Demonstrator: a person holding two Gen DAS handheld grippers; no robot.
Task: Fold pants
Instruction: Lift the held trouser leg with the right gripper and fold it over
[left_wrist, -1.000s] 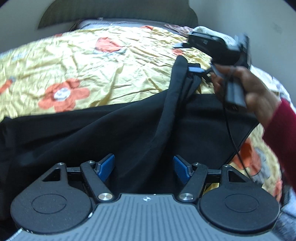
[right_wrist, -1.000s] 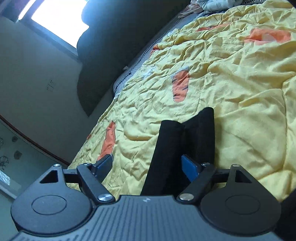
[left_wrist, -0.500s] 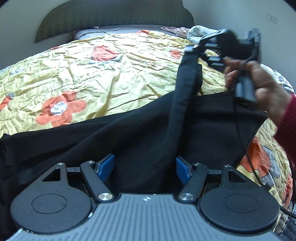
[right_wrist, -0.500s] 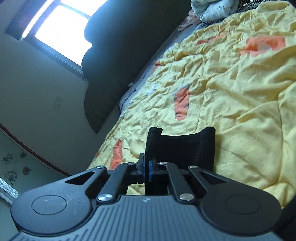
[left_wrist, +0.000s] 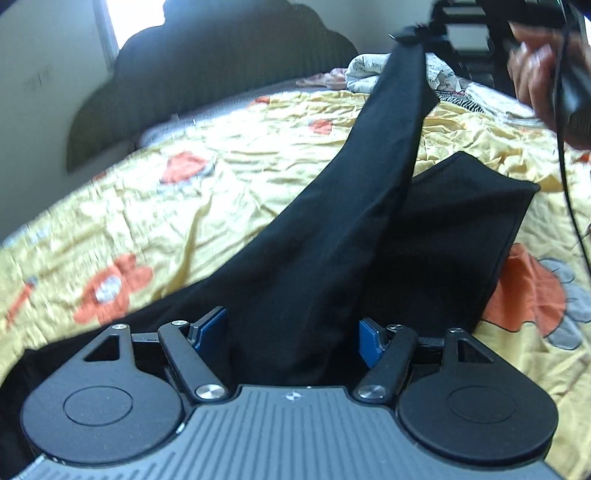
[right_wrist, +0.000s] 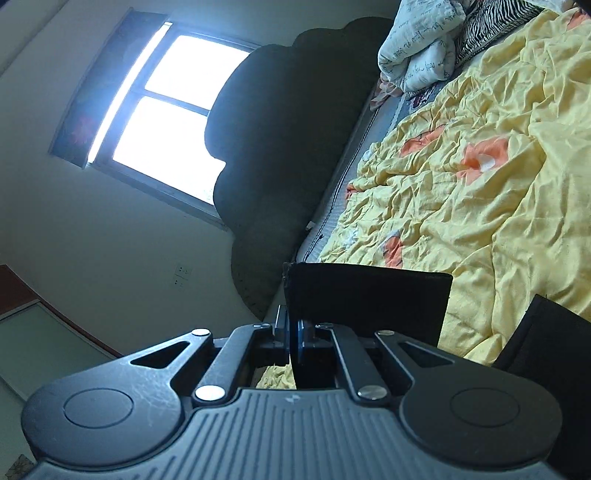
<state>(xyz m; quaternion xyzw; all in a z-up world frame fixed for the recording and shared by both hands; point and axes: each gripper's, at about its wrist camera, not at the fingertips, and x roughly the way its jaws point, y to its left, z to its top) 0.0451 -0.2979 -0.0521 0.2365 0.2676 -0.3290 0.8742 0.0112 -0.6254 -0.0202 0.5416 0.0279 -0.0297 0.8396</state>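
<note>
Right tool (right_wrist: 295, 345) is clamped tight on the hem end of one leg of the black, soft woven pants (left_wrist: 332, 258), and that leg rises as a taut strip from the bed toward the upper right corner of the left wrist view, where the right tool (left_wrist: 439, 33) shows again with the person's hand (left_wrist: 535, 66) wrapped round its handle. The other leg lies flat toward the right edge of the bed, its squared hem just beside the lifted one, and the seat and waist spread along the near edge under the left tool (left_wrist: 291, 332).

Left tool's blue pads (left_wrist: 212, 325) stand wide and are opening a little more; a ridge of the black cloth runs up between them, but the pads do not press on it.

The cloth looks light, limp and not slippery: it drapes and creases instead of holding shape, so a pinch at one hem drags the whole leg along. Hems and the waistband, being thicker and doubled, seem the best places to grip; a second hold near the waist would likely keep the fold square.

Right tool points about level across the yellow floral quilt (right_wrist: 498, 203) toward the dark padded headboard (right_wrist: 280, 147), rolled to one side, while the left tool tilts down at the pants.
</note>
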